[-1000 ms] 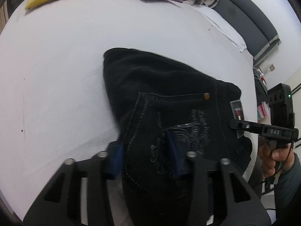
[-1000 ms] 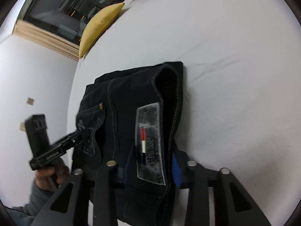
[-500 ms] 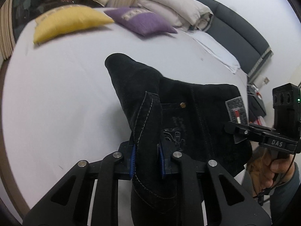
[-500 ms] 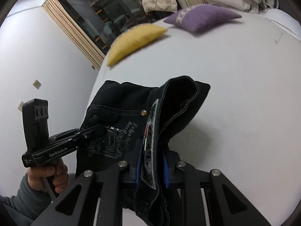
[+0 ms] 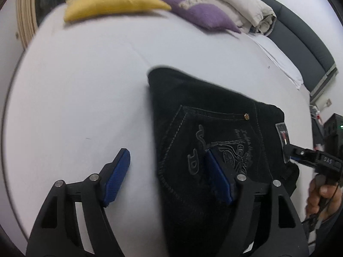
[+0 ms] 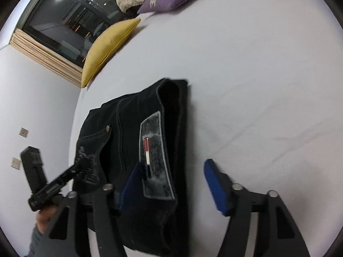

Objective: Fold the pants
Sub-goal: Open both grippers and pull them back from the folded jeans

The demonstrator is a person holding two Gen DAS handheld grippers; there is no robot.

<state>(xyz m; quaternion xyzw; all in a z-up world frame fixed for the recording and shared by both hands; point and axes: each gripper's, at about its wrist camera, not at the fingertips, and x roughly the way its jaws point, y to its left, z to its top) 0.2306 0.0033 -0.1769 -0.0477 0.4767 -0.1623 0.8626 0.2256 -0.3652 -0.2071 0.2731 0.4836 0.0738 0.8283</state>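
Black pants (image 5: 214, 132) folded on bed (image 5: 85, 85); near edge hidden behind both tools.

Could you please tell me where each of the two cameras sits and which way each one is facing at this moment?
Left wrist view: sits on the left claw, looking along its open blue pads across the folded black jeans toward the pillows; the right claw and its hand show at the right edge.
Right wrist view: sits on the right claw, open, looking over the jeans' waistband patch toward the window; the left claw shows at left.
Shared: jeans, white bed, yellow pillow, purple pillow.
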